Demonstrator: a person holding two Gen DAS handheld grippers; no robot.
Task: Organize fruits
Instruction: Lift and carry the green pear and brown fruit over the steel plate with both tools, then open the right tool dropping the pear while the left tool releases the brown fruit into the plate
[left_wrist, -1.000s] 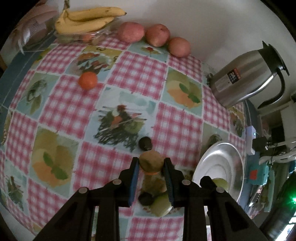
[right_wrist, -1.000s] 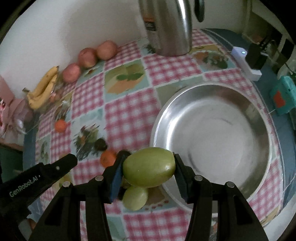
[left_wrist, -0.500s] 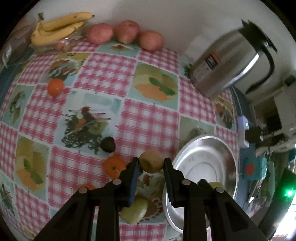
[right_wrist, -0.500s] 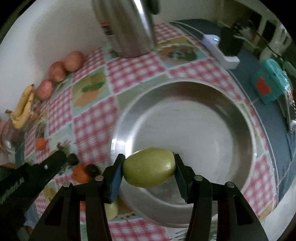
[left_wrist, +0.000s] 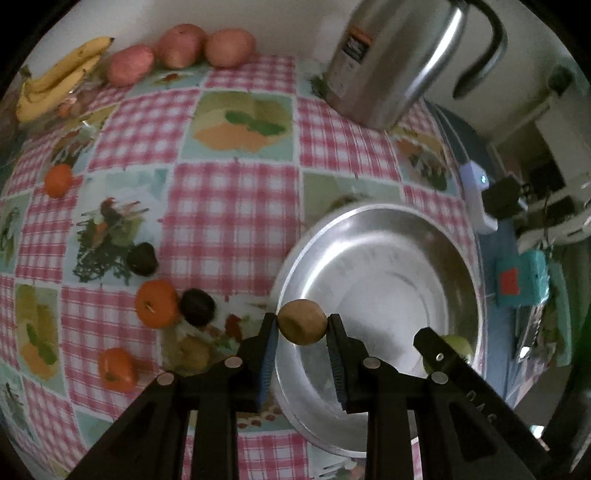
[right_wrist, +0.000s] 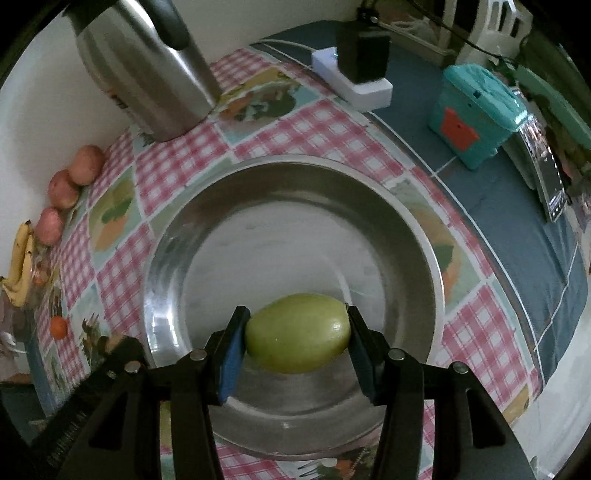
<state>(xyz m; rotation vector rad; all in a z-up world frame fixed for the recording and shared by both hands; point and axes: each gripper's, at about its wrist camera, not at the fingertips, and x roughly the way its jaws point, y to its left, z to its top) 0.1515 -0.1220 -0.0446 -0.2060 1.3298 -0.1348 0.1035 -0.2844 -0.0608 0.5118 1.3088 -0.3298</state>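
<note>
Both grippers are loaded as I look down their fingers. On my right gripper (right_wrist: 297, 334) the blue pads are clamped on the ends of a green fruit (right_wrist: 297, 333), which hangs over the inside of the steel bowl (right_wrist: 170, 236), near its close wall. My left gripper (left_wrist: 302, 328) is pinched tight on a small brown fruit (left_wrist: 302, 327), held right above the bowl's (left_wrist: 369, 218) left rim; in that view the other tool's black finger and a sliver of the green fruit (left_wrist: 460, 345) show at the bowl's right side.

Just left of the bowl on the checked tablecloth (left_wrist: 236, 206) I see a loose cluster: a dark fruit (left_wrist: 197, 307) touching an orange one (left_wrist: 156, 303), another brownish fruit (left_wrist: 192, 354) below them, a second orange fruit (left_wrist: 116, 369) nearer the edge, and another dark fruit (left_wrist: 142, 258) a little beyond.

Further out, a lone orange fruit (left_wrist: 58, 180) sits near the cloth's left side. Against the far wall are bananas (left_wrist: 55, 86), three reddish fruits (left_wrist: 181, 46) in a row, and a steel jug (left_wrist: 384, 62). To the right, off the cloth, lie a white power strip (right_wrist: 351, 83) and a teal box (right_wrist: 476, 118).
</note>
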